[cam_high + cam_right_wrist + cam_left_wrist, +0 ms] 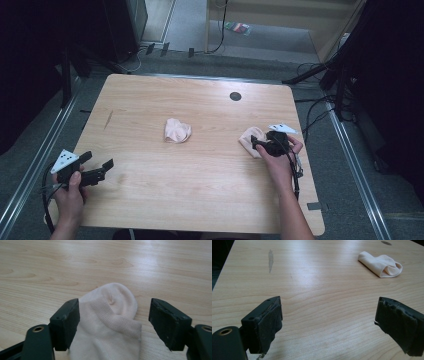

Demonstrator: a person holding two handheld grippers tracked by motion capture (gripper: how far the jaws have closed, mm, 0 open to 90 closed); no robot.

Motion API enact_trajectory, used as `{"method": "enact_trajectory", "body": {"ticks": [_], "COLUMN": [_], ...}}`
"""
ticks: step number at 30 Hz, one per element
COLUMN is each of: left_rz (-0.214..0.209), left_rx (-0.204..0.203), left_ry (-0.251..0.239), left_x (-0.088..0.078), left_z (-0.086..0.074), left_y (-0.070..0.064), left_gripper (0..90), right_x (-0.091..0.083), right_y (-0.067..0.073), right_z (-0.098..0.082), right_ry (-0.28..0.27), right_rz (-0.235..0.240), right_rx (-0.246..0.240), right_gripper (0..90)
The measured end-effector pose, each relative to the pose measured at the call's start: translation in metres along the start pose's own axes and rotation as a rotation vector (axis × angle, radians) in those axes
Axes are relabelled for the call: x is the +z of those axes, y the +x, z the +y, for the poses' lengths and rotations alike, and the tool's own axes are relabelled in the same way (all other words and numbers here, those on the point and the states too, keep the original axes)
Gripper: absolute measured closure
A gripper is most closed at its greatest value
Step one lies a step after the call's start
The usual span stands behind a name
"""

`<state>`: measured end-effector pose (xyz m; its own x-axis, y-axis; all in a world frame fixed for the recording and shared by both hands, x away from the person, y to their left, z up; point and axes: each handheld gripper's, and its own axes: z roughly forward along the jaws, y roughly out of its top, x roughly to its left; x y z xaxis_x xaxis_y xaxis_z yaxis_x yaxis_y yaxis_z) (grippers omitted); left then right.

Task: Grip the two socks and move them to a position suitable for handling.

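Two pale pink socks lie on the wooden table [200,190]. One sock [177,130] sits folded near the middle and appears far off in the left gripper view [382,264]. The other sock [248,138] lies toward the right edge. My right gripper [256,143] is down at this sock, jaws apart, one on each side of it. In the right gripper view the sock [112,322] lies between the jaws of my right gripper [115,305]; the left jaw is at its edge, the right jaw stands clear. My left gripper [99,160] hovers open and holds nothing near the table's front left [328,305].
A round dark hole [235,96] marks the table's far side, and a dark streak [108,119] its left part. Cables [315,107] run over the floor to the right of the table. Dark stands flank both far corners.
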<state>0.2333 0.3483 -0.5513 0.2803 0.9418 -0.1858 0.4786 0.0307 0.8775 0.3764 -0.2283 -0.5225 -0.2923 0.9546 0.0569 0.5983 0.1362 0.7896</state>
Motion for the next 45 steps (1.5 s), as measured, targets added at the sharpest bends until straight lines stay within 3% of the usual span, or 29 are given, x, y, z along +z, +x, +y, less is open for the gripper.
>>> {"method": "enact_trajectory", "body": {"ticks": [5,13,18,21,24,26,34,38,45], "left_rz": [-0.004,-0.006,-0.007,-0.007,-0.007,-0.008,-0.010,-0.008,-0.009], "left_rx": [0.003,0.005,0.004,0.006,0.007,0.007,0.005,0.008,0.011], "left_ry": [0.000,0.001,0.002,0.003,0.005,0.004,0.005,0.005,0.006], "left_x": [0.000,0.000,0.000,0.001,0.001,0.001,0.001,0.001,0.001], "left_z": [0.000,0.000,0.000,0.000,0.000,0.000,0.000,0.000,0.000], "left_y": [0.000,0.000,0.000,0.000,0.000,0.000,0.000,0.000,0.000], "left_gripper": [7.9,7.9,7.9,7.9,7.9,7.9,7.9,7.9,7.9], "right_x": [0.012,0.022,0.024,0.024,0.023,0.023,0.016,-0.002,-0.024], "right_y": [0.002,0.001,0.001,0.002,0.003,0.003,0.003,0.008,0.018], "right_z": [-0.002,-0.009,-0.013,-0.014,-0.014,-0.014,-0.011,-0.002,0.006], "right_ry": [0.026,0.046,0.032,0.022,0.021,0.020,0.003,-0.042,-0.066], "right_rz": [-0.014,-0.034,-0.021,-0.014,0.023,0.042,0.039,0.040,0.051], "right_rx": [-0.017,0.008,0.006,0.001,-0.001,0.012,0.043,0.048,0.058], "right_gripper": [28.3,31.1,44.6,58.2,75.2,80.3,83.0,83.0,83.0]}}
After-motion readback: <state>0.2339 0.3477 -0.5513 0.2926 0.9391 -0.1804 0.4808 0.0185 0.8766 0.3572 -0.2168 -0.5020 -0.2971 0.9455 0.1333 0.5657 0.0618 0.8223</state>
